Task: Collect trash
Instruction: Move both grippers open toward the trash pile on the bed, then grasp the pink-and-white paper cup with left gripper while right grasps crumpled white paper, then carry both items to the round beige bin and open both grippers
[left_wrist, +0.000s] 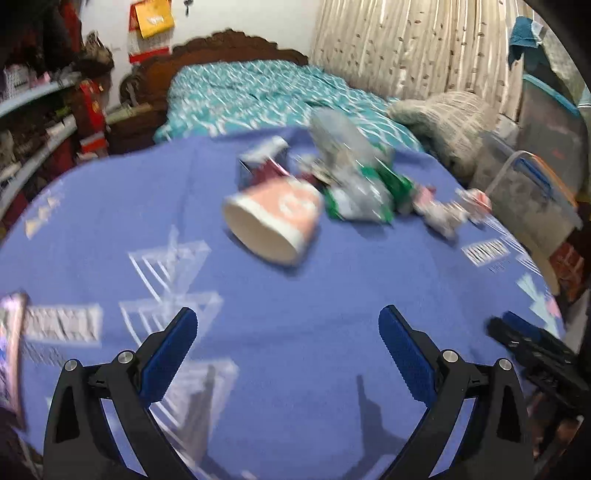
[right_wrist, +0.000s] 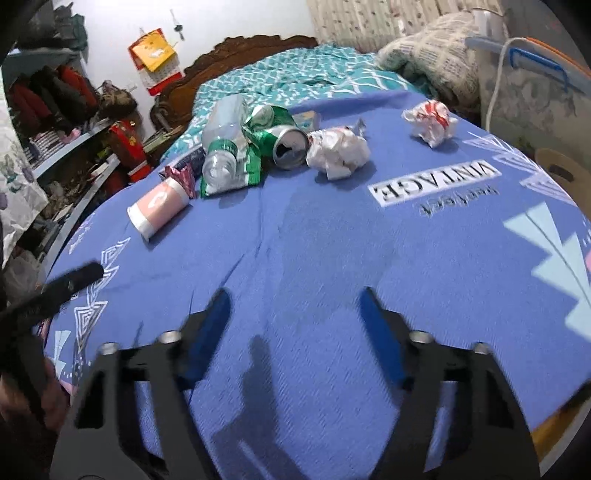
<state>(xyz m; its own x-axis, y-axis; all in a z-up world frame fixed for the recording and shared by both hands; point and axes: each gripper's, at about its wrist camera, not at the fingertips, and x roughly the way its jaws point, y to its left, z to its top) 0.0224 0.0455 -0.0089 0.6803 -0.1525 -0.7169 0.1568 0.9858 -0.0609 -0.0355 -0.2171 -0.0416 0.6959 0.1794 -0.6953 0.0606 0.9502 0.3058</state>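
Trash lies on a blue cloth-covered table (right_wrist: 332, 240). A pink paper cup (right_wrist: 159, 206) (left_wrist: 273, 221) lies on its side. Behind it sit a clear plastic bottle (right_wrist: 221, 147), a green can (right_wrist: 286, 146) and green wrappers (left_wrist: 369, 192). Two crumpled paper balls (right_wrist: 338, 151) (right_wrist: 430, 122) lie to the right. My left gripper (left_wrist: 288, 325) hovers open over bare cloth, short of the cup. My right gripper (right_wrist: 293, 299) also has its jaws apart, with nothing between them, well short of the trash pile.
A bed with a teal cover (left_wrist: 258, 96) stands behind the table. Shelves with clutter (right_wrist: 66, 155) run along the left. Plastic storage boxes (left_wrist: 535, 192) stand at the right. The other gripper shows at the frame edge (left_wrist: 535, 350) (right_wrist: 55, 288).
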